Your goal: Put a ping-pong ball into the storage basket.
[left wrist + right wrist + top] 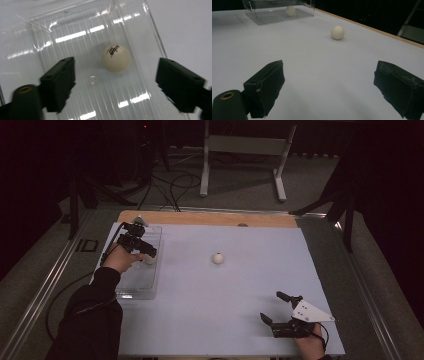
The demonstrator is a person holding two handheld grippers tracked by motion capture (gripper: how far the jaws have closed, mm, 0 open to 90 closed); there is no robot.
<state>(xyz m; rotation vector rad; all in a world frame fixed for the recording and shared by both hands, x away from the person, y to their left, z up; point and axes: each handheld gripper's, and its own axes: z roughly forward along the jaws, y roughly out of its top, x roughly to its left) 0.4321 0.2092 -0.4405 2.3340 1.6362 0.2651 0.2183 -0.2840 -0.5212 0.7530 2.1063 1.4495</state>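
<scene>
The left gripper [116, 82] hangs over the clear tray [140, 27], jaws spread wide, with one white ball [116, 58] lying on the tray floor between them, nearer the far end of the gap. It looks freshly set down, so lifting straight up should avoid nudging it. The right gripper [329, 92] waits with jaws wide too; the second ball [337, 32] sits well ahead of them on the pale tabletop [240, 285]. Beyond, the room is dark, cables [172, 185] strewn on the floor.
</scene>
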